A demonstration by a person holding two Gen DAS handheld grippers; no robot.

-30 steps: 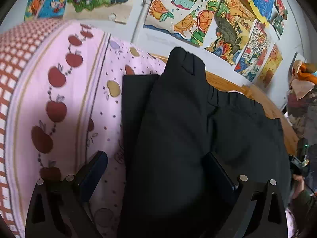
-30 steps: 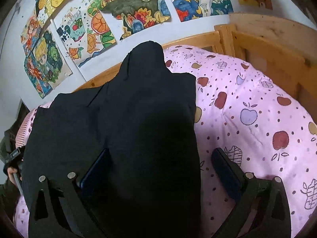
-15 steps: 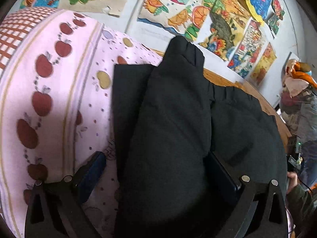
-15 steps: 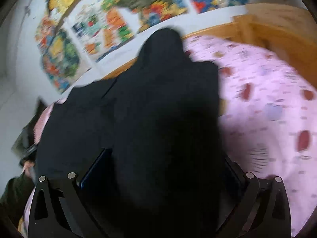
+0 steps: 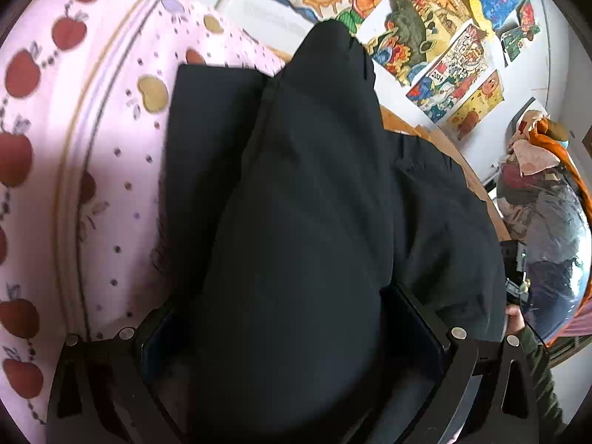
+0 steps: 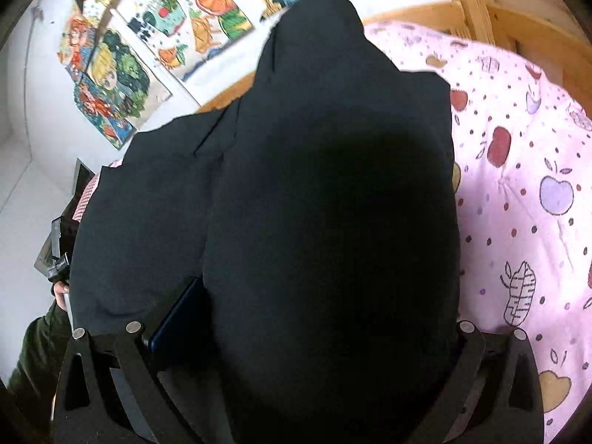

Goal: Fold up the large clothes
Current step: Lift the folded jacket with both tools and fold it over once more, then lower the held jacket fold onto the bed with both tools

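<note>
1. Left gripper (image 5: 292,333): jaws stand apart with a thick fold of the black garment (image 5: 303,229) filling the gap. Whether the pads actually pinch the cloth cannot be told.
2. Right gripper (image 6: 314,333): same condition. The black cloth bulges between and over the fingers, hiding the right-hand one, so grip is unconfirmed.
3. Garment position: it fills the centre of both frames. A raised fold peaks at upper centre, and a flat layer lies beneath on the pink apple-print bedding (image 5: 92,140).
4. Surroundings: a wooden bed frame (image 6: 518,26) at upper right of the right view, and posters on the wall (image 5: 436,29) beyond.
5. Judgement: the step in hand appears to be carrying a fold across. Keep both grippers level and moving together, lay the edge square on the lower layer, and release only once the cloth rests flat.
</note>
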